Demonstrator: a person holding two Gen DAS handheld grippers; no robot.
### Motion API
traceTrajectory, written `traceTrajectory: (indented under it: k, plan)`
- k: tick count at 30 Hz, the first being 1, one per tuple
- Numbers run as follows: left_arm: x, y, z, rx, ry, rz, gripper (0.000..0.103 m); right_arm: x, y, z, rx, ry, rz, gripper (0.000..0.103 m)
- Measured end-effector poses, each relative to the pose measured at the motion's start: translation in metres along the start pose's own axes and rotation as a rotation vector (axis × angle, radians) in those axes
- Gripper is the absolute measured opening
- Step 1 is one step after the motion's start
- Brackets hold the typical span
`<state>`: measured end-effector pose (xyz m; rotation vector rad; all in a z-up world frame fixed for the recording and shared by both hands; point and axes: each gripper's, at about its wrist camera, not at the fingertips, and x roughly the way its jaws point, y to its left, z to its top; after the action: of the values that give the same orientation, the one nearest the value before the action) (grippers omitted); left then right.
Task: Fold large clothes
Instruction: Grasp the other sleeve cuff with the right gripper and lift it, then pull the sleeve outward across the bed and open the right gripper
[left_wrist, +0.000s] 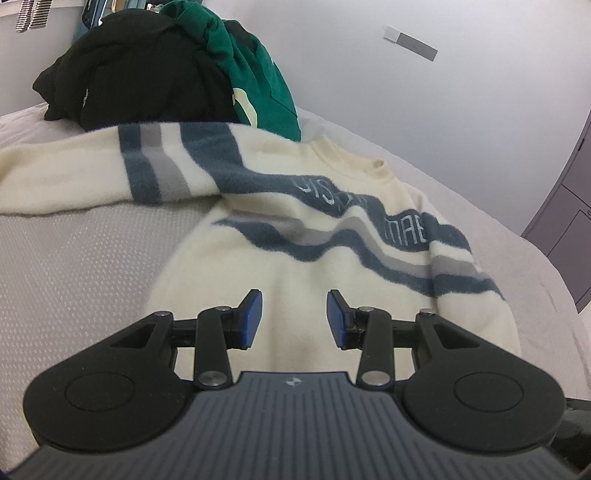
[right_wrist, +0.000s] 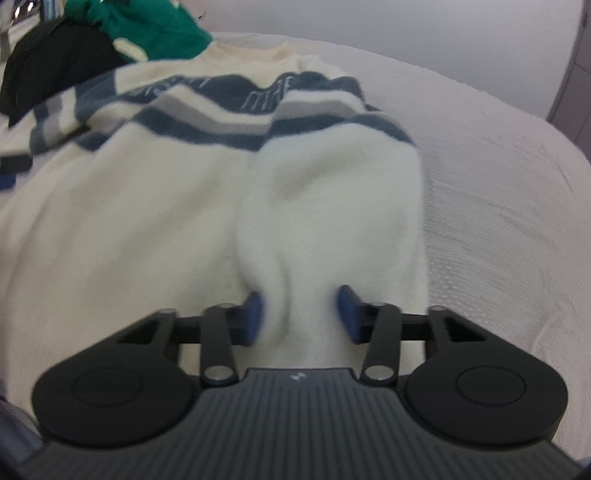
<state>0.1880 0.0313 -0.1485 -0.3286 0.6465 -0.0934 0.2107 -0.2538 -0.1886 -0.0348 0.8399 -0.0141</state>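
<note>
Left wrist view shows a cream sweater with blue and grey wavy stripes lying spread on a bed covered in a pale textured sheet. One sleeve stretches out to the left, and the collar points toward the far side. The left tongs hover over the sweater's lower body with the blue pads spread apart — nothing is pinched between them. Beyond the sweater sits a heap of other clothes: a black garment and a green garment, resting against each other near the white wall.

Right wrist view is blurred, yet it shows the right tongs closed on a bunched fold of the sweater's cream cloth — the fabric rises in a ridge between the pads and fills the gap. The striped band and the collar lie farther off, with the dark and green clothes at the upper left.
</note>
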Motion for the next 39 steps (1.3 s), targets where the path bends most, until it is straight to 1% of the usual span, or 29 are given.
traceTrajectory:
  k: [1, 2, 7, 10, 13, 16, 19, 21, 24, 27, 29, 30, 31, 34, 35, 36, 38, 39]
  plan:
    - [0.0, 0.001, 0.0, -0.002, -0.001, 0.0, 0.044, -0.002, -0.005, 0.002, 0.024, -0.001, 0.003, 0.03]
    - [0.0, 0.001, 0.0, -0.004, -0.001, 0.001, 0.044, -0.005, -0.009, 0.004, 0.045, -0.001, 0.007, 0.028]
    - [0.001, 0.003, 0.0, -0.012, -0.003, 0.006, 0.044, -0.025, -0.037, 0.019, 0.122, -0.037, 0.041, 0.026]
    - [0.004, 0.004, -0.001, -0.017, 0.006, 0.012, 0.044, -0.038, -0.062, 0.035, 0.2, -0.06, 0.09, 0.026]
    - [0.008, 0.003, -0.002, -0.011, 0.013, 0.026, 0.044, -0.057, -0.086, 0.057, 0.204, -0.132, 0.089, 0.026]
    - [0.013, 0.0, -0.003, 0.006, 0.023, 0.043, 0.044, -0.069, -0.122, 0.089, 0.217, -0.198, 0.079, 0.025]
    - [0.018, -0.002, -0.005, 0.023, 0.031, 0.06, 0.044, -0.066, -0.161, 0.125, 0.231, -0.235, 0.051, 0.025]
    - [0.021, -0.005, -0.005, 0.032, 0.033, 0.068, 0.044, -0.061, -0.183, 0.145, 0.224, -0.254, 0.014, 0.025]
    - [0.025, -0.008, -0.006, 0.049, 0.03, 0.084, 0.044, -0.039, -0.223, 0.171, 0.253, -0.261, -0.041, 0.025]
    - [0.029, -0.01, -0.007, 0.057, 0.034, 0.094, 0.044, -0.003, -0.265, 0.191, 0.31, -0.253, -0.096, 0.025]
    - [0.032, -0.012, -0.007, 0.06, 0.038, 0.098, 0.044, 0.024, -0.289, 0.199, 0.334, -0.248, -0.181, 0.025]
    - [0.035, -0.013, -0.007, 0.064, 0.04, 0.102, 0.044, 0.038, -0.3, 0.2, 0.351, -0.248, -0.203, 0.025]
    - [0.037, -0.014, -0.006, 0.07, 0.043, 0.108, 0.044, 0.052, -0.312, 0.201, 0.375, -0.246, -0.213, 0.025]
    - [0.045, -0.016, -0.006, 0.079, 0.049, 0.125, 0.044, 0.102, -0.346, 0.196, 0.486, -0.182, -0.215, 0.025]
    - [0.048, -0.016, -0.005, 0.083, 0.05, 0.132, 0.044, 0.115, -0.356, 0.194, 0.514, -0.171, -0.221, 0.012]
    - [0.052, -0.017, -0.005, 0.088, 0.051, 0.14, 0.044, 0.125, -0.364, 0.193, 0.527, -0.171, -0.245, 0.001]
    - [0.056, -0.019, -0.004, 0.093, 0.057, 0.148, 0.044, 0.141, -0.384, 0.191, 0.523, -0.179, -0.318, 0.003]
    - [0.059, -0.02, -0.004, 0.094, 0.06, 0.149, 0.044, 0.148, -0.394, 0.189, 0.539, -0.174, -0.326, 0.003]
